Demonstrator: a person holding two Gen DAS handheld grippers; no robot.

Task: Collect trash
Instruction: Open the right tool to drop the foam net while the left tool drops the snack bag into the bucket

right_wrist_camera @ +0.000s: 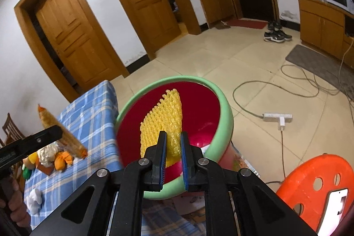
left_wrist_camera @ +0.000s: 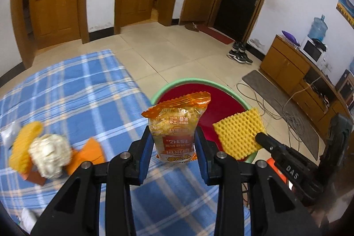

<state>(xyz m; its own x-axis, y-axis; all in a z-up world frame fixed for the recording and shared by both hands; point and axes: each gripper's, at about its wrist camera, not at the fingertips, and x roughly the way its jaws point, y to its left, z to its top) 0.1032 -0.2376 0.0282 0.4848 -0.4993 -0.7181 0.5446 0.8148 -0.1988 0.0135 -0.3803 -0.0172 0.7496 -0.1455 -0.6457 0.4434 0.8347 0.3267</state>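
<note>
In the left wrist view, the left gripper (left_wrist_camera: pixel 173 141) is clenched on an orange and yellow snack packet (left_wrist_camera: pixel 176 125), its blue pads pressing the packet's two sides; the packet stands upright over the edge of the blue checked tablecloth (left_wrist_camera: pixel 73 90), in front of the bin (left_wrist_camera: pixel 225 112), which has a green rim and a red inside. The print on the packet is upside down: large digits on a red panel can be made out, the rest is too small to read. To the right, the right gripper (left_wrist_camera: pixel 260 137), marked "DAS" in white letters, pinches a yellow foam net (left_wrist_camera: pixel 239 134) by one corner over the bin. On the cloth to the left lies a blurred heap of more trash (left_wrist_camera: pixel 44 149), yellow, white and orange; its pieces cannot be told apart. In the right wrist view, the right gripper (right_wrist_camera: pixel 173 147) is closed on the foam net (right_wrist_camera: pixel 163 123), held above the bin's red inside (right_wrist_camera: pixel 199 107). At the left edge the left gripper (right_wrist_camera: pixel 53 133) holds the packet (right_wrist_camera: pixel 59 136), blurred and seen edge-on. An orange stool (right_wrist_camera: pixel 309 178) is cut off at bottom right.
</note>
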